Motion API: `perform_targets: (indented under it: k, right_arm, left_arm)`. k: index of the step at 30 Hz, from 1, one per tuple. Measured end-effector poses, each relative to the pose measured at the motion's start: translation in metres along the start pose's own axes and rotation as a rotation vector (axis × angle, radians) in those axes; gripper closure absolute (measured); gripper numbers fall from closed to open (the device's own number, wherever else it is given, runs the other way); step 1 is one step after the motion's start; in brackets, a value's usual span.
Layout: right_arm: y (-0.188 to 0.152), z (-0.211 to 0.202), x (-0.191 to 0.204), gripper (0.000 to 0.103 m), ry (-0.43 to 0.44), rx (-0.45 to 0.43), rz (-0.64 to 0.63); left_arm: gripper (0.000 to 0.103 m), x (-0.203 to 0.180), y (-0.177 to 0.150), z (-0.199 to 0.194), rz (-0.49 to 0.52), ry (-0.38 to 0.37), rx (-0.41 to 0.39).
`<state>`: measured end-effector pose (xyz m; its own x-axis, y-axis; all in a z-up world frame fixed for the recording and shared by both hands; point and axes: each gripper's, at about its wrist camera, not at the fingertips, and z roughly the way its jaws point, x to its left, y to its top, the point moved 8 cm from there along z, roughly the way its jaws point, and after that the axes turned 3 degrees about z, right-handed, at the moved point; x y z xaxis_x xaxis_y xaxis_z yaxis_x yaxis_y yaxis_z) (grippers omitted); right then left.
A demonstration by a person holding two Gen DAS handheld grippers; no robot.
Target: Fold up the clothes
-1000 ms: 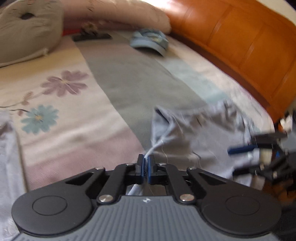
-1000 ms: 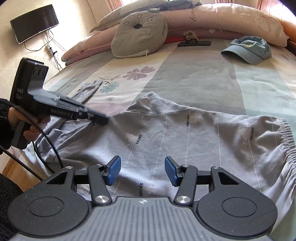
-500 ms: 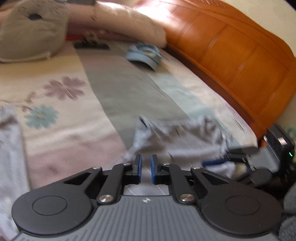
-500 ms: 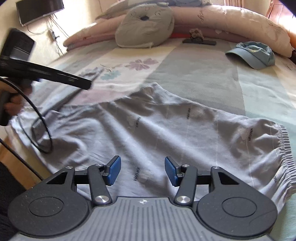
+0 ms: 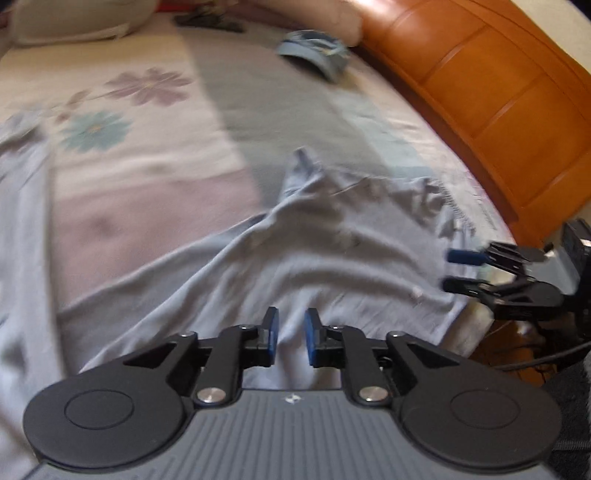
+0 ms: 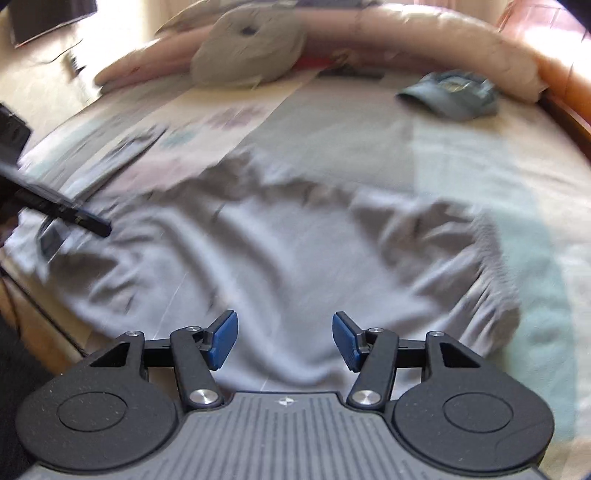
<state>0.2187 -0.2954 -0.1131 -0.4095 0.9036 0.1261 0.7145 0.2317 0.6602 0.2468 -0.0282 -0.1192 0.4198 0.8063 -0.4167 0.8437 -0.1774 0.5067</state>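
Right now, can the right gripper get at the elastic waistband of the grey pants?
Probably yes. The right gripper hangs open over the grey pants, and the waistband lies uncovered just to its right, with nothing in between.

A bed (image 6: pixel 461 155) with a flowered sheet carries crumpled grey trousers (image 6: pixel 295 251), a blue cap (image 6: pixel 450 96), and, blurred, seemingly pillows (image 6: pixel 424 33).

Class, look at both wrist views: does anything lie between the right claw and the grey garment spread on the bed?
Nothing visible does. The right claw hangs open directly over the grey garment, with only air between. The blue cap and the grey cushion sit farther up the bed, clear of it.
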Motion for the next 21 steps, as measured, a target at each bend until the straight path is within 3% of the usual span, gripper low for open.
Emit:
perform_targets:
  k: [3, 6, 8, 13, 18, 21]
  right_arm:
    - [-0.008, 0.008, 0.004, 0.040, 0.001, -0.017, -0.060]
    - [-0.024, 0.013, 0.008, 0.034, 0.001, -0.012, -0.117]
    - [-0.024, 0.007, 0.001, 0.034, 0.032, 0.008, -0.061]
    - [0.025, 0.012, -0.013, 0.034, 0.073, -0.081, 0.034]
    - [0.071, 0.065, 0.007, 0.034, -0.028, -0.092, -0.142]
    - [0.074, 0.089, 0.005, 0.033, -0.046, -0.075, -0.183]
  left_arm:
    - [0.082, -0.004, -0.014, 0.013, 0.012, -0.011, 0.047]
    - [0.080, 0.000, -0.026, 0.006, -0.052, -0.031, 0.055]
    - [0.081, 0.003, -0.028, -0.001, -0.091, -0.044, 0.069]
    - [0.080, -0.008, 0.011, 0.006, 0.006, -0.020, -0.005]
    - [0.080, -0.034, 0.048, 0.041, 0.045, -0.097, -0.084]
    - [0.079, -0.027, 0.060, 0.066, 0.036, -0.034, -0.093]
